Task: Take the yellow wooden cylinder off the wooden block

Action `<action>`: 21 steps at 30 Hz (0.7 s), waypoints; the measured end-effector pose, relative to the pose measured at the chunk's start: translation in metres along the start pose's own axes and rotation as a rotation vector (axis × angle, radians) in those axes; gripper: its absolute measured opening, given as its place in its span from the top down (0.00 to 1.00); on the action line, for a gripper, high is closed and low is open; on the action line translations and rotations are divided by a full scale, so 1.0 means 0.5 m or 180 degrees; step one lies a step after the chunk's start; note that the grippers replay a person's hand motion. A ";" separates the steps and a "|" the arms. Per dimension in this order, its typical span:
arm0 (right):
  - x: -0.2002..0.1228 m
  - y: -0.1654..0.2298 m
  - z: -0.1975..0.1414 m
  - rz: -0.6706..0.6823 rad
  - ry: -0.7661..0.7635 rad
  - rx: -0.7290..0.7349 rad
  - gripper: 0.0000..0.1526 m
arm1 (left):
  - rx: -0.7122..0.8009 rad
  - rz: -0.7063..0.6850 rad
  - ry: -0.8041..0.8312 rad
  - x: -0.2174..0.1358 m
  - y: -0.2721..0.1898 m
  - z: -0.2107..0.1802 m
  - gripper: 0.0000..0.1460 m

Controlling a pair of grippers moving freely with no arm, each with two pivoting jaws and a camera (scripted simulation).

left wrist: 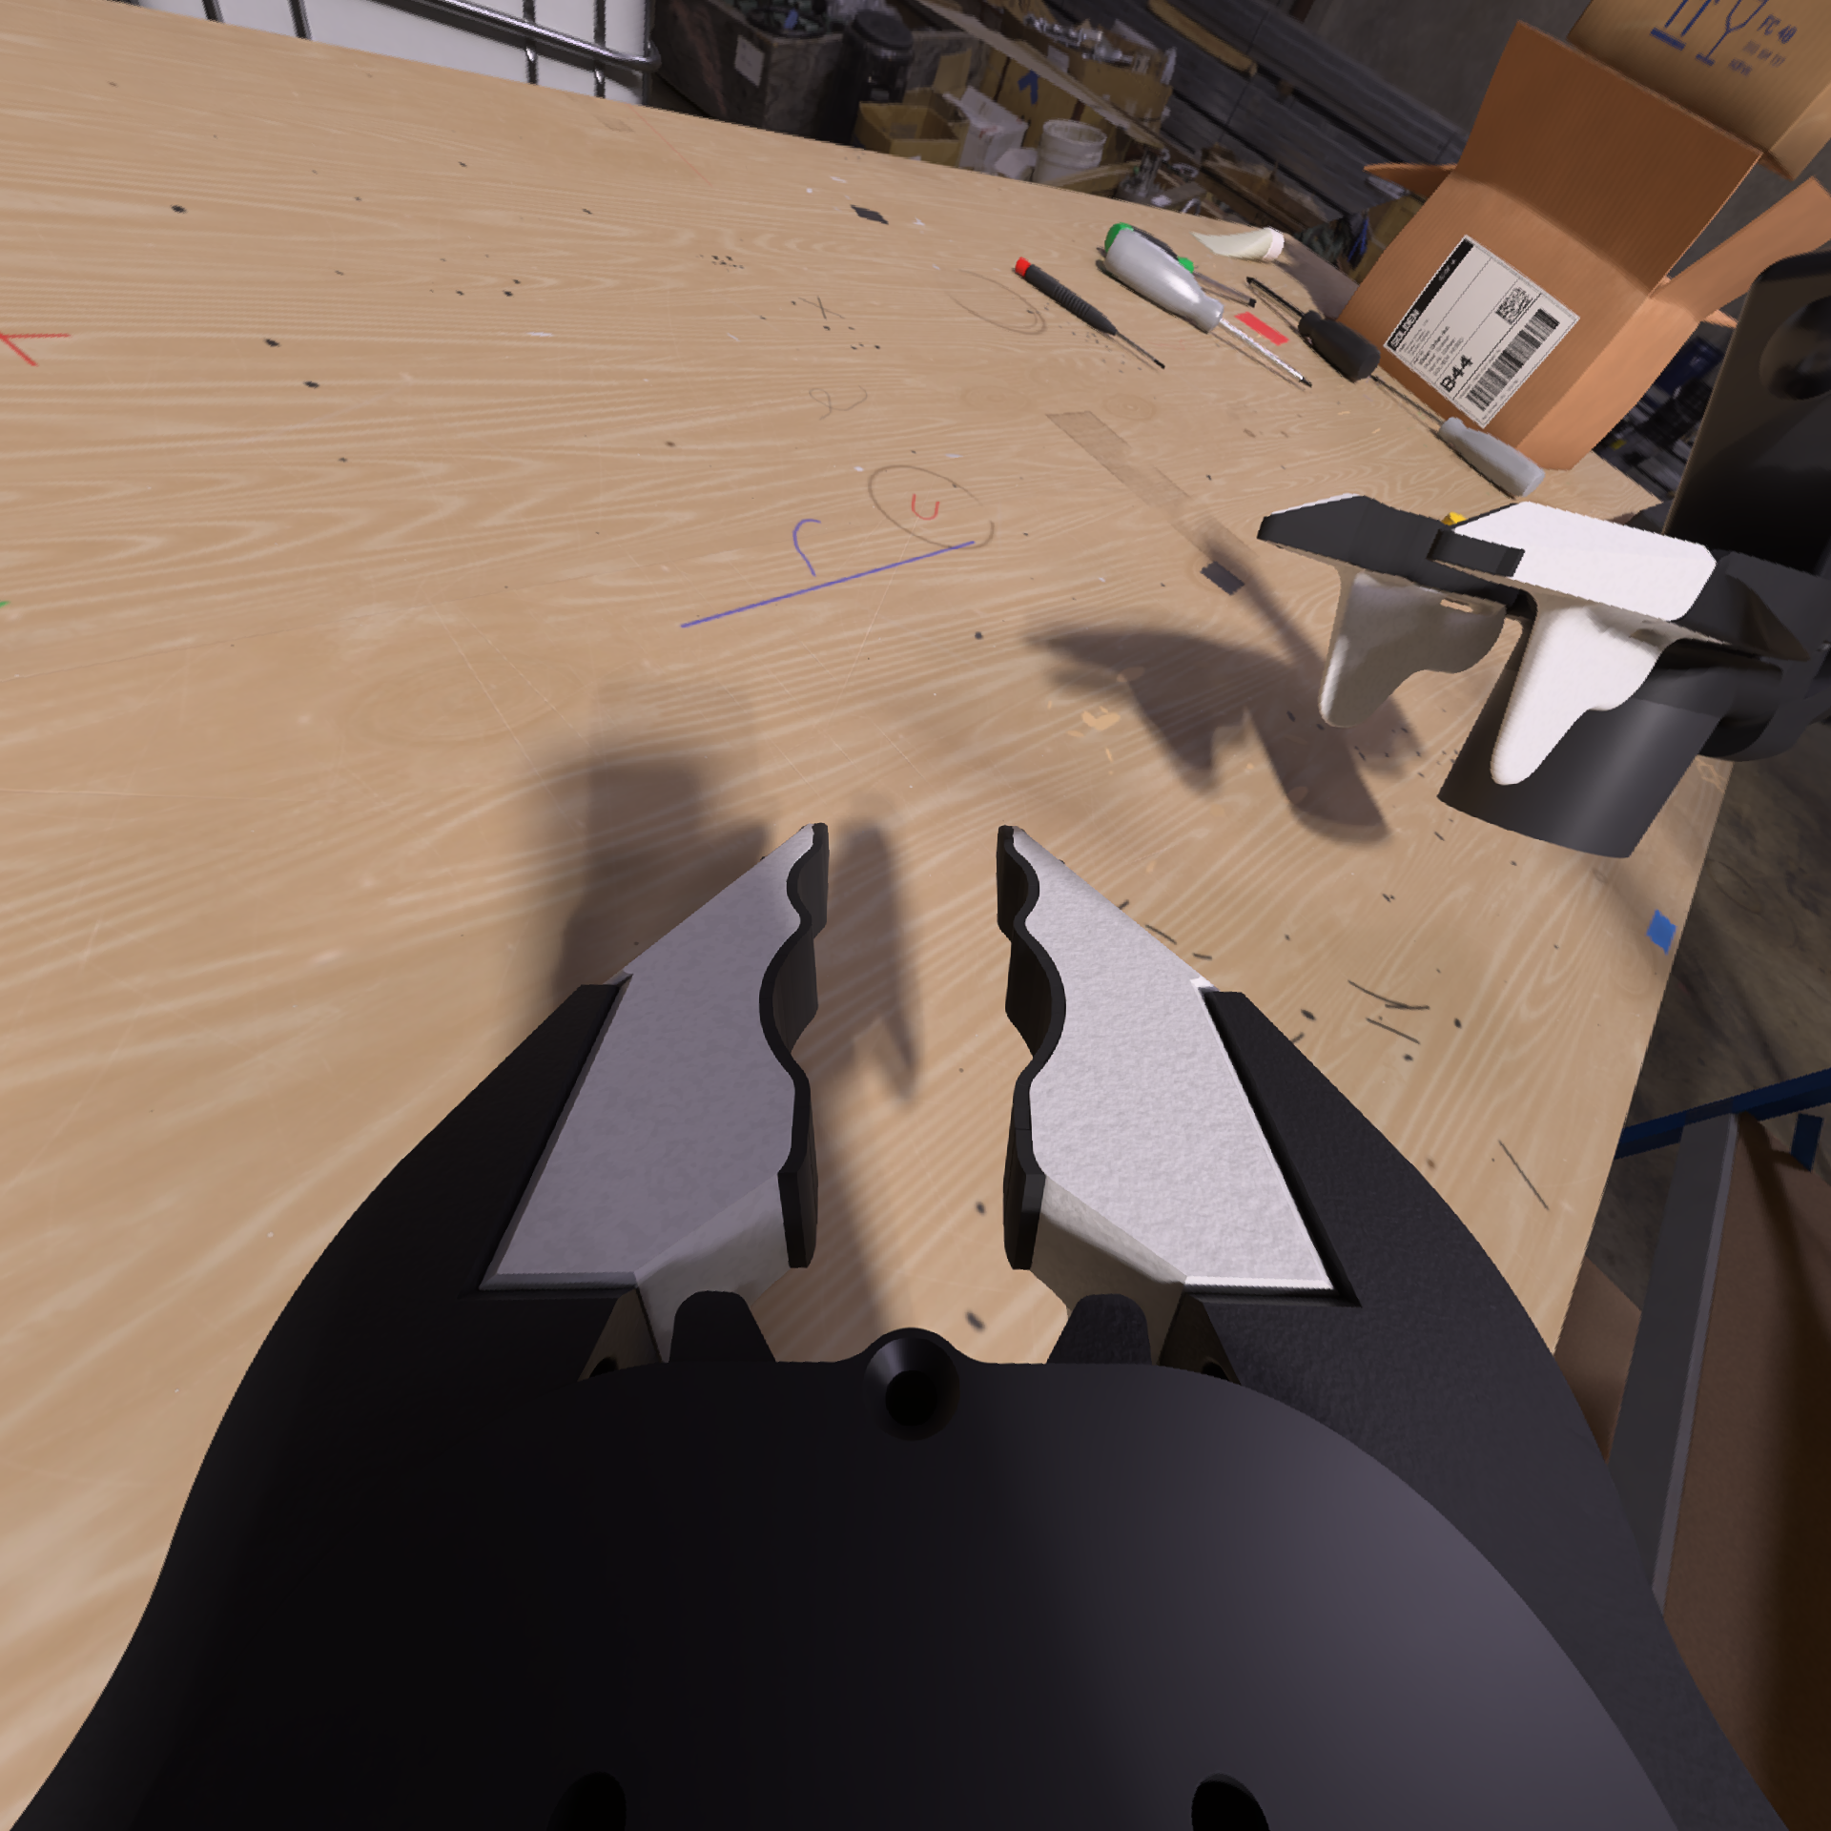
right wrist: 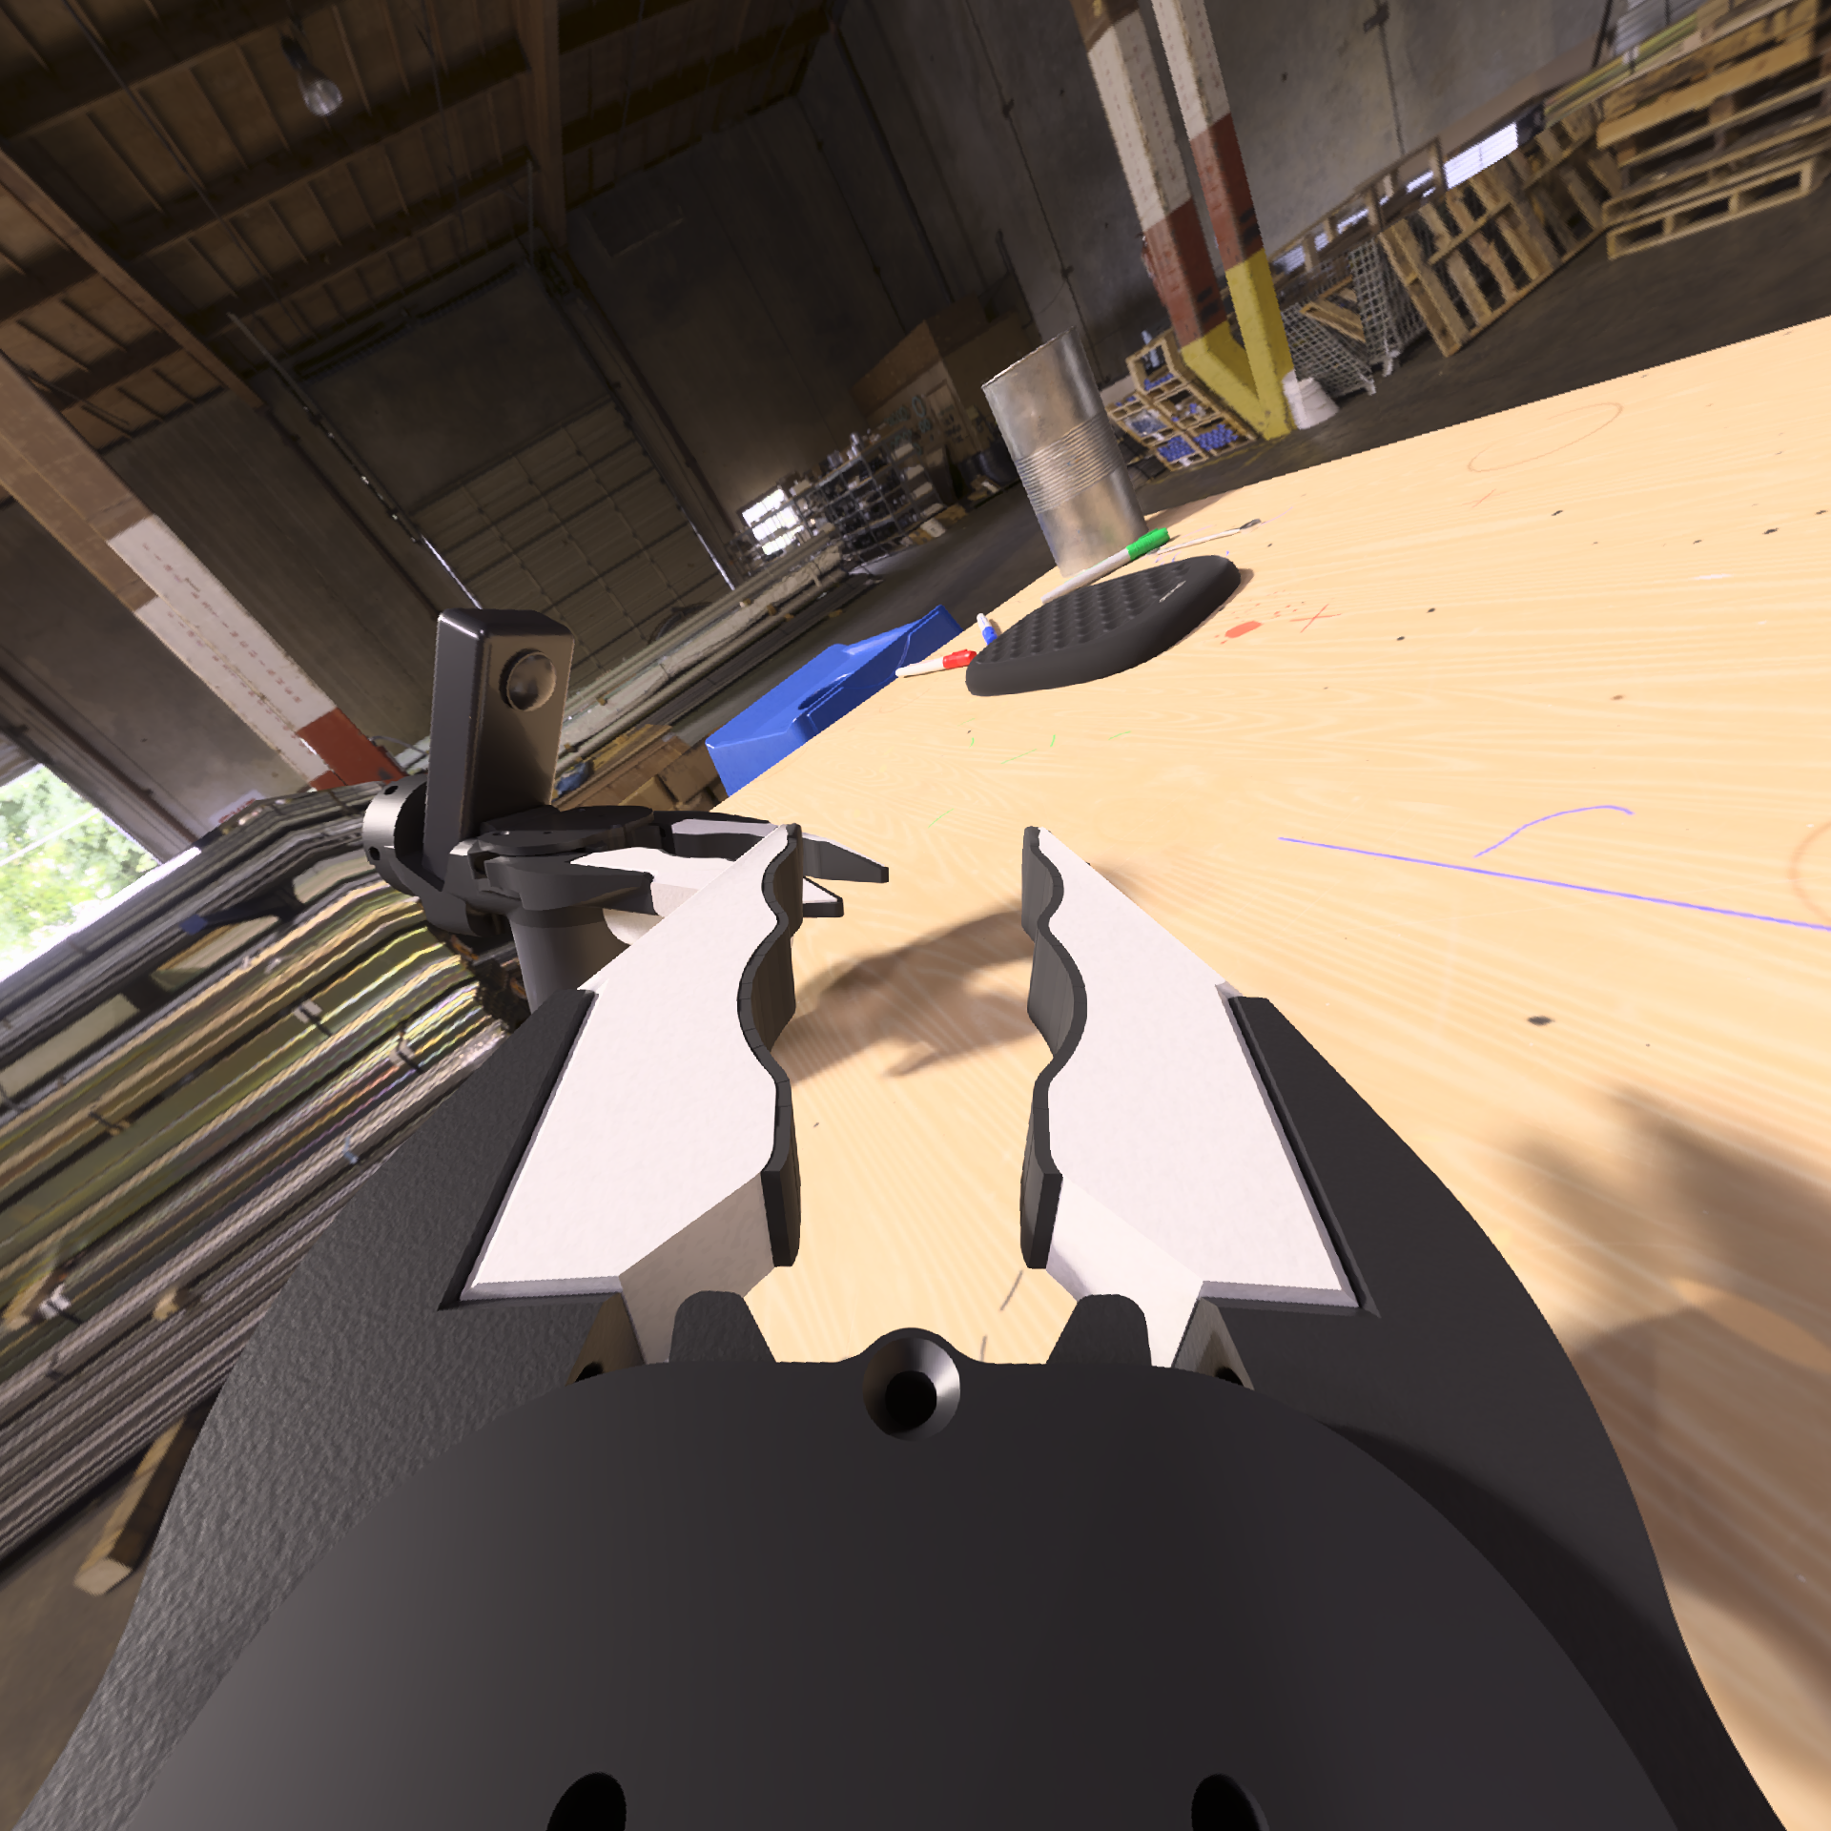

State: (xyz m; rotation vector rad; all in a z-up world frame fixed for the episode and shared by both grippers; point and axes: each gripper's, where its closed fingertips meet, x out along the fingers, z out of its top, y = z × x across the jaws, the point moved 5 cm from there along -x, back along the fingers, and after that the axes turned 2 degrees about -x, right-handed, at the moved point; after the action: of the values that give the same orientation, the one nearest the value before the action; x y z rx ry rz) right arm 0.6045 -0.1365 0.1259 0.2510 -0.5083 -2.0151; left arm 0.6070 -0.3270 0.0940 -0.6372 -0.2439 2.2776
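Left wrist view shows two hand-held grippers, left and right, both spread and holding nothing, above one plywood table.

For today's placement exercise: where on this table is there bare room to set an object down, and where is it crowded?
Bare wood lies ahead of the left gripper, out to the blue pen line. Crowded: the far corner with screwdriver, white bottle and cardboard box; also around the black pad and metal can.
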 end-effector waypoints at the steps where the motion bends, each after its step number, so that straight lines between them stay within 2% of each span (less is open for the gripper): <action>1: 0.001 -0.001 0.000 0.0001 0.0011 0.0006 0.71 | 0.0011 0.0005 0.0013 0.001 0.000 0.000 0.77; 9: -0.005 0.003 0.002 0.0098 -0.0061 0.0036 0.71 | 0.0217 0.0161 0.0151 0.010 -0.007 -0.007 0.77; 21: -0.065 0.018 0.010 0.0806 -0.0109 0.0326 0.71 | 0.0526 0.0335 0.0469 0.030 -0.017 -0.022 0.76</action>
State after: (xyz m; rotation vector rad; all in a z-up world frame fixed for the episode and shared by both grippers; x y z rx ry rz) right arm 0.6251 -0.1103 0.1330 0.2039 -0.6337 -1.7524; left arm 0.6088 -0.3104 0.0819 -0.7415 0.0497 2.3079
